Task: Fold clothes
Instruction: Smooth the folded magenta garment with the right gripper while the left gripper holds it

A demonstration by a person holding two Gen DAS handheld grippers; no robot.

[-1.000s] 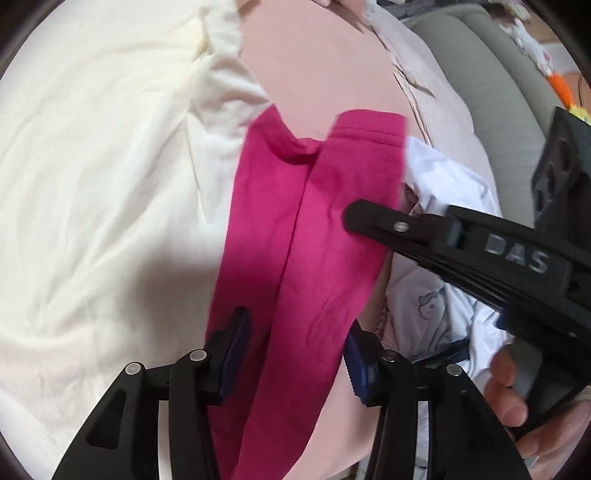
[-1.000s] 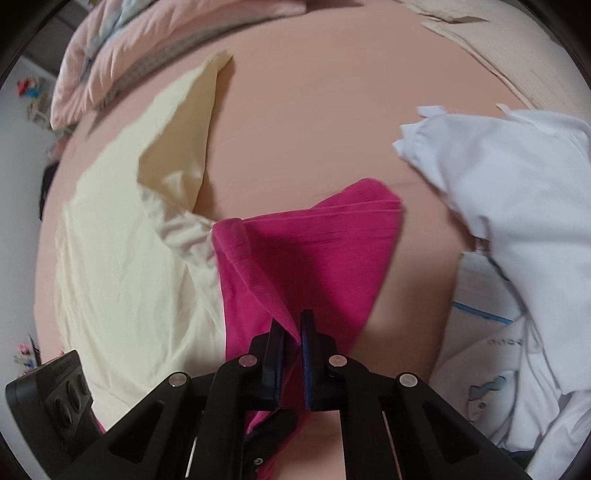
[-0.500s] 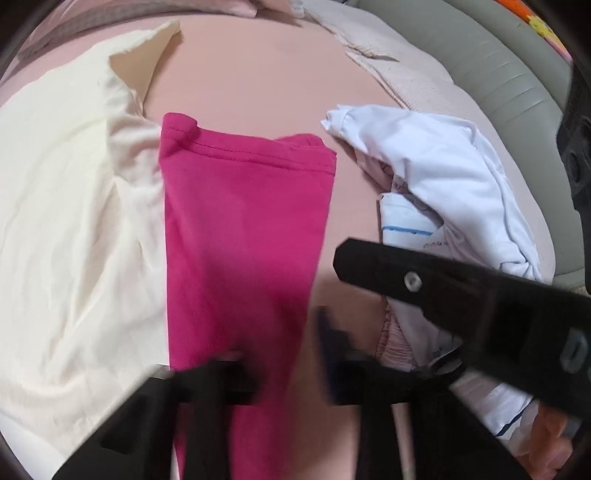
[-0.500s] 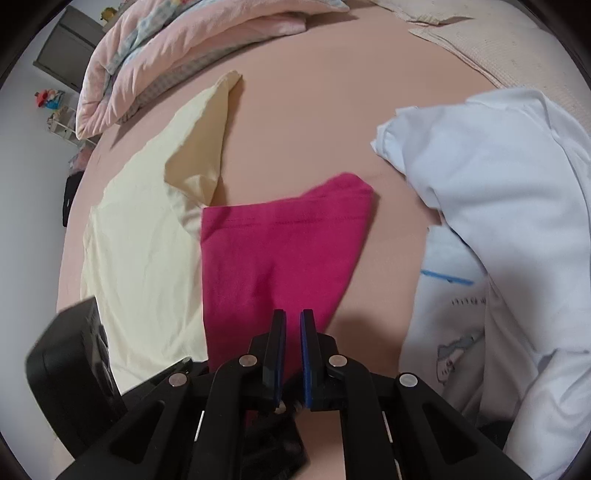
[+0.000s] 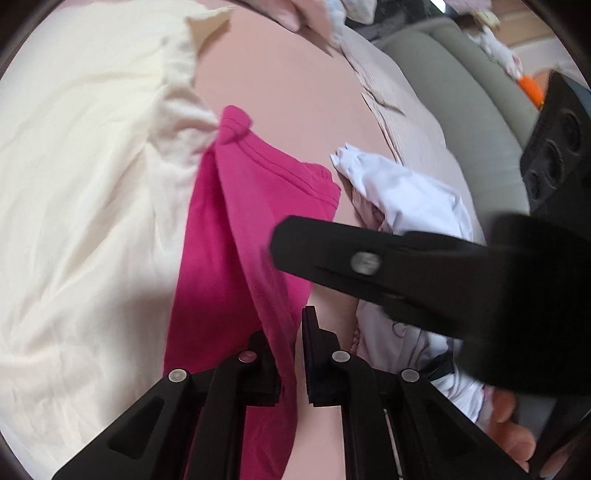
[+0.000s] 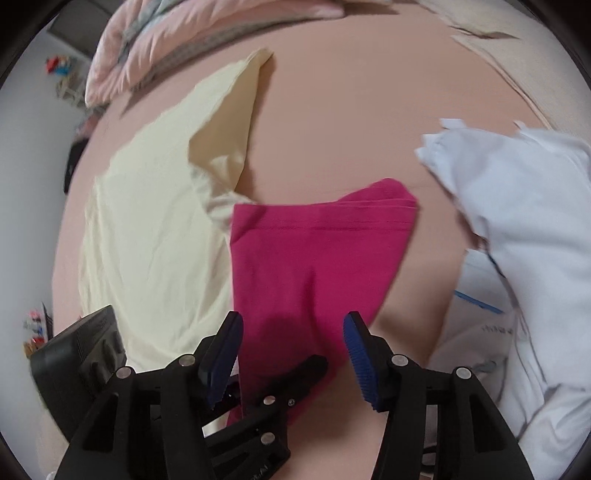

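A magenta garment [image 5: 236, 229] lies folded lengthwise on the pink bed sheet [image 5: 288, 85], its hem at the far end. My left gripper [image 5: 291, 350] is closing, and its jaws pinch a raised fold at the garment's near edge. In the right wrist view the magenta garment [image 6: 317, 251] runs down between the blue pads [image 6: 221, 354] of my right gripper [image 6: 291, 354], whose jaws are opening with the pads clear of the cloth. The left gripper's black fingers [image 6: 295, 373] show just below, on the cloth. One right finger [image 5: 362, 262] crosses the left wrist view.
A cream garment [image 6: 155, 236] lies spread out touching the magenta one's left side. A heap of white clothes [image 6: 524, 206] sits to the right. A pink quilt [image 6: 184, 29] is bunched at the far edge. A grey-green cushion [image 5: 461, 92] borders the bed. A hand [image 5: 513, 424] holds the right gripper.
The right gripper's jaws have sprung apart and let go of the magenta cloth. The left gripper has shut on a fold of the garment's near edge, which now stands up as a ridge.
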